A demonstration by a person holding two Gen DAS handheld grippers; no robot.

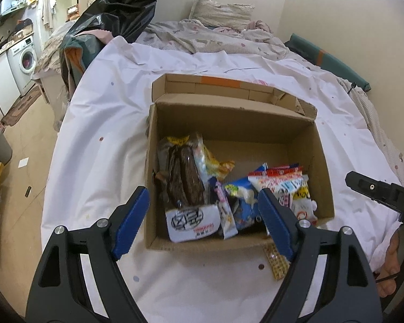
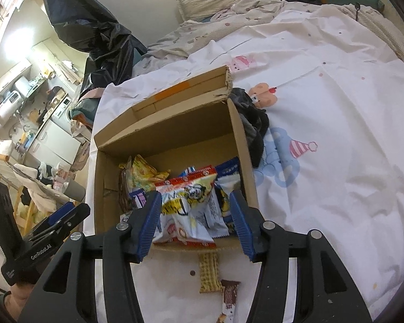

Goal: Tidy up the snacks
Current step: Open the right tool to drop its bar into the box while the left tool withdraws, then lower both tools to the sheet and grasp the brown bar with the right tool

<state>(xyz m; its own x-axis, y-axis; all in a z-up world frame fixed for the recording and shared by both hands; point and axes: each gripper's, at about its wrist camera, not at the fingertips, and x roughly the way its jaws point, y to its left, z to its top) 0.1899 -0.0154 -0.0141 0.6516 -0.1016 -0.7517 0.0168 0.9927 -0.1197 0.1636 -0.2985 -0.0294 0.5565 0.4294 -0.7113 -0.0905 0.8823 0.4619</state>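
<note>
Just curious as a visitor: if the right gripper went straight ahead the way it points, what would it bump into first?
Probably the white-and-red snack packets at the near end of the cardboard box, framed between its open fingers; depth is unclear.

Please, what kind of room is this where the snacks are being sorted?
Probably a small one-room flat. The box sits on a bed with a pillow at its head, and a washing machine and kitchen shelves show to the left.
</note>
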